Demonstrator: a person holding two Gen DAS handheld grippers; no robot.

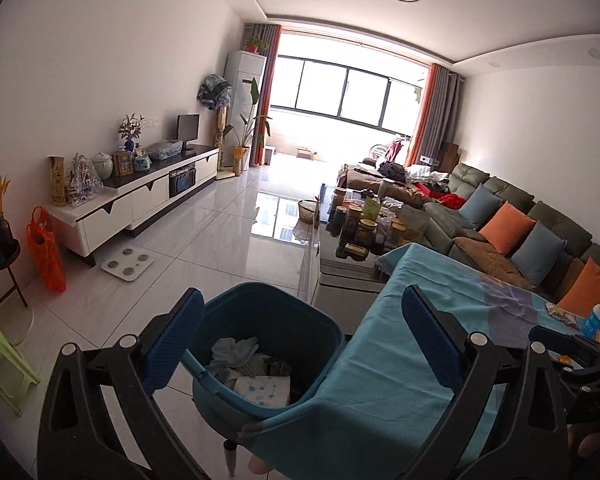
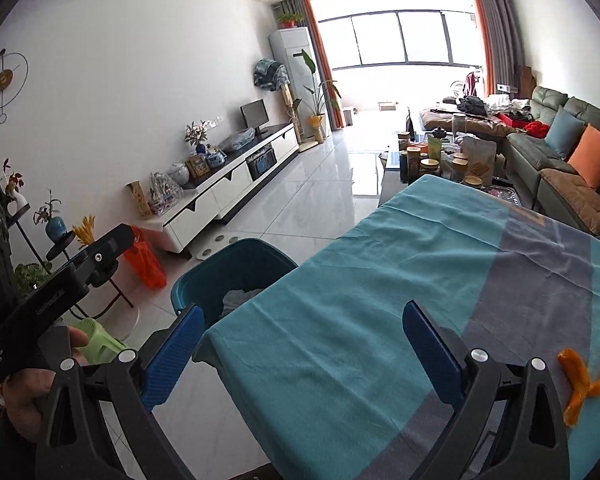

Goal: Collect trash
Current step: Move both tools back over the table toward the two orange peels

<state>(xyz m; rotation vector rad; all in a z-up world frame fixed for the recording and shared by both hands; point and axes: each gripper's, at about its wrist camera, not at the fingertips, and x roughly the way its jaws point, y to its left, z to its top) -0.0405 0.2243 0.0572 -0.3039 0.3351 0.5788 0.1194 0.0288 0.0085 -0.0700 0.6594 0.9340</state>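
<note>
A teal trash bin stands on the floor beside the table, with white tissues and a printed packet inside. My left gripper is open above the bin's rim, nothing between its fingers. In the right wrist view the bin shows past the table's left edge. My right gripper is open over the teal tablecloth, holding nothing. Orange peel lies on the cloth to its right. A blue-capped bottle and a crumpled wrapper lie at the table's far right.
A cluttered coffee table and a green sofa with cushions lie beyond the table. A white TV cabinet, an orange bag, a scale and a green stool stand at the left. A hand holds the left gripper's body.
</note>
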